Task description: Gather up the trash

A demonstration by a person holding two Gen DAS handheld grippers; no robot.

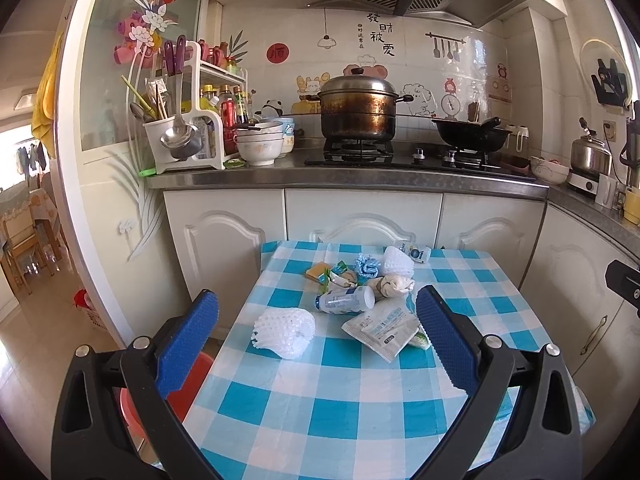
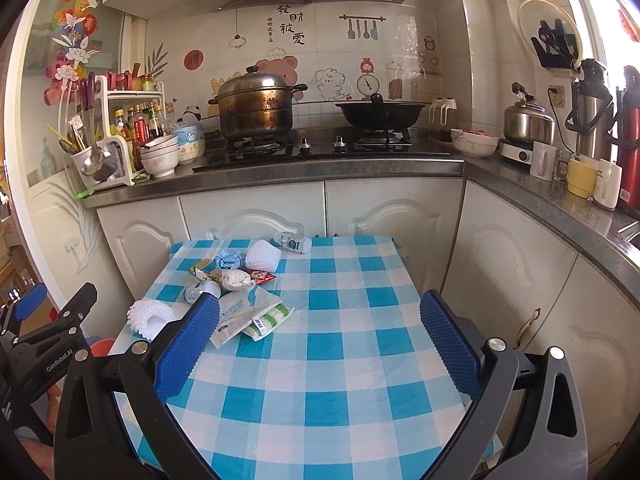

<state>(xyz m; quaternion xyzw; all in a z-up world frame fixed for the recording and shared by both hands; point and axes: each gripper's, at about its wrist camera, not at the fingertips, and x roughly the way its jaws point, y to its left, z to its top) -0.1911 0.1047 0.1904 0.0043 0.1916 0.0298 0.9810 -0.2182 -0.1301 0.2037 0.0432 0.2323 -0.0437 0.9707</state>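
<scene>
Trash lies on a blue-and-white checked table (image 1: 320, 400) (image 2: 340, 360). A white foam fruit net (image 1: 285, 332) (image 2: 150, 317) sits nearest on the left. Beside it are a white sachet (image 1: 382, 328) (image 2: 244, 312), a small plastic bottle (image 1: 346, 300), a crumpled tissue (image 1: 392, 285) (image 2: 237, 280), a blue wrapper (image 1: 366, 266) (image 2: 228, 261), a second foam net (image 1: 398, 262) (image 2: 263, 256) and a bottle (image 2: 294, 242) at the far edge. My left gripper (image 1: 318, 316) is open above the near trash. My right gripper (image 2: 320, 320) is open over bare cloth, right of the pile. Both hold nothing.
A red bucket (image 1: 188, 384) (image 2: 100, 346) stands on the floor left of the table. White cabinets (image 1: 360, 216) and a steel counter with a pot (image 1: 358, 110), a wok (image 1: 472, 134) and bowls lie behind. The left gripper's body (image 2: 44, 344) shows at the right wrist view's left edge.
</scene>
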